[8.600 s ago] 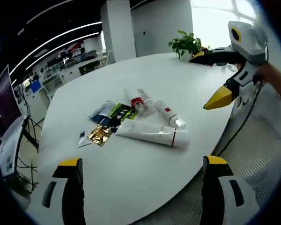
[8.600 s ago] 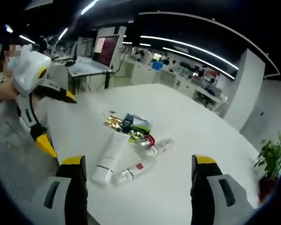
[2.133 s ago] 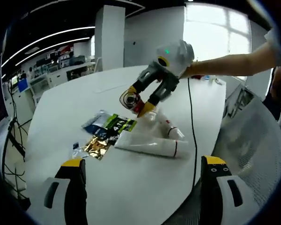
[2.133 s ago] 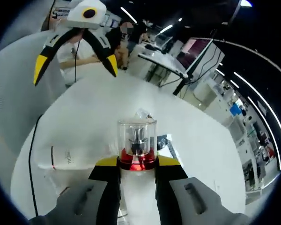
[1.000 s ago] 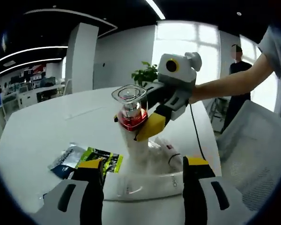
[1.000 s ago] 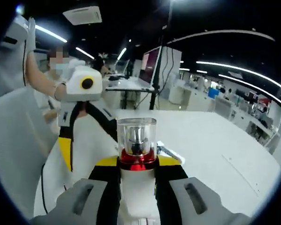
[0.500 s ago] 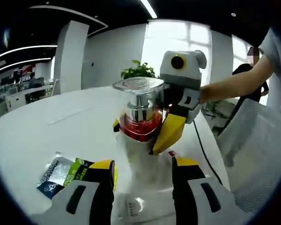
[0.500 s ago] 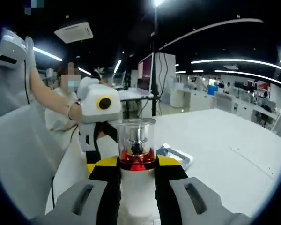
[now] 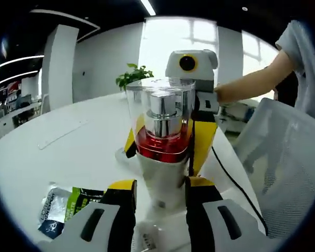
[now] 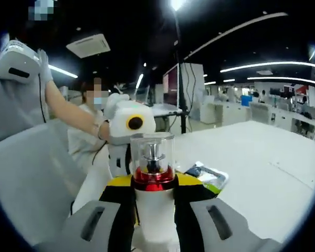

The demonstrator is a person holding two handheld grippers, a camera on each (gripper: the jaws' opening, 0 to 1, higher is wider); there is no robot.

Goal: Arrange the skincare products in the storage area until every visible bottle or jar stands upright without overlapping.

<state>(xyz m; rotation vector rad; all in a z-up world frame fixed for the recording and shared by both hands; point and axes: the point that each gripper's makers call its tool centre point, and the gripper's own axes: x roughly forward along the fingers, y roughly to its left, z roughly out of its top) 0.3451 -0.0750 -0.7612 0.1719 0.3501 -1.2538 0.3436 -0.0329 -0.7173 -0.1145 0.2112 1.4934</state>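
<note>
Pump bottle [image 10: 153, 210] seemingly upright, cap-up

White pump bottle [image 10: 153, 210] with red collar, clear cap; claws yellow-tipped, black.

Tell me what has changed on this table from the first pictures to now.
The right tongs picked the clear-capped pump bottle out of the pile where it lay, and now hold it upright by its neck. The left tongs, once wide open and far back, have closed in around the bottle's lower body; whether they grip it is unclear. The sachets and the white tube stayed lying on the table.
</note>
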